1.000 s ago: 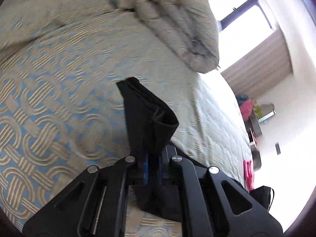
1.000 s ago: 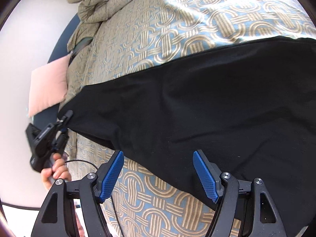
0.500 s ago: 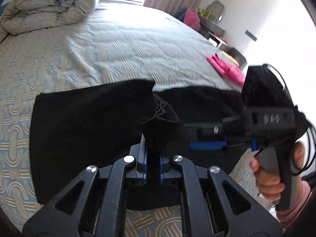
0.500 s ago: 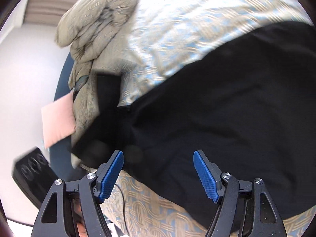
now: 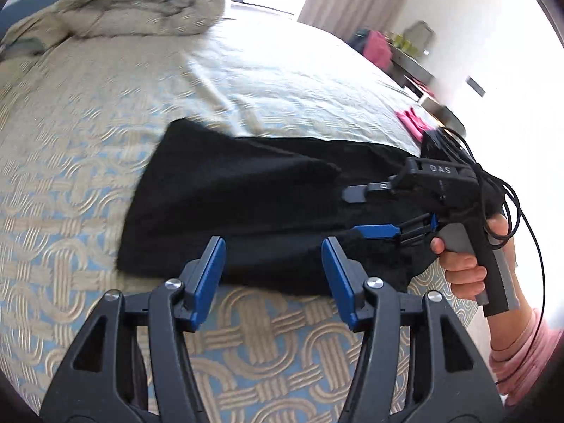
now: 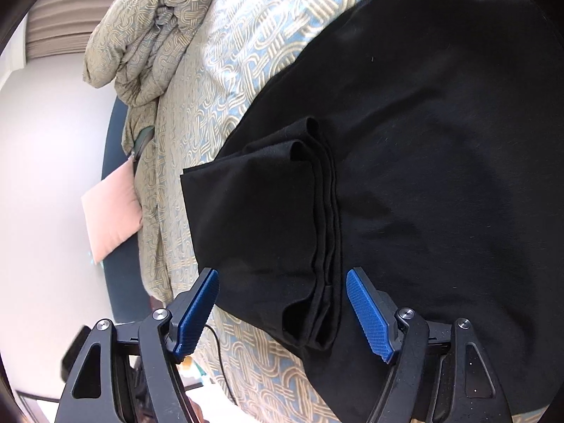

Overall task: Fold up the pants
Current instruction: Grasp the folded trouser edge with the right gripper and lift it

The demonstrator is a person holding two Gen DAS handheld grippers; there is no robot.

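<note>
Black pants (image 5: 246, 204) lie on the patterned bedspread (image 5: 70, 162), with the leg end folded over onto the wider part; the folded hem edge (image 6: 324, 218) shows in the right wrist view. My left gripper (image 5: 273, 264) is open and empty, just above the near edge of the pants. My right gripper (image 6: 282, 303) is open and empty, its jaws either side of the folded hem. It also shows in the left wrist view (image 5: 356, 211), held by a hand over the pants at the right.
A rolled duvet (image 5: 141, 3) lies at the head of the bed, also in the right wrist view (image 6: 148, 35). A pink pillow (image 6: 112, 218) leans by the blue headboard. Pink cloth (image 5: 412, 123) and a side table (image 5: 412, 63) stand beyond the bed's far edge.
My left gripper carried the pant leg end over onto the rest of the pants, then opened and let it go. My right gripper stayed open over the pants.
</note>
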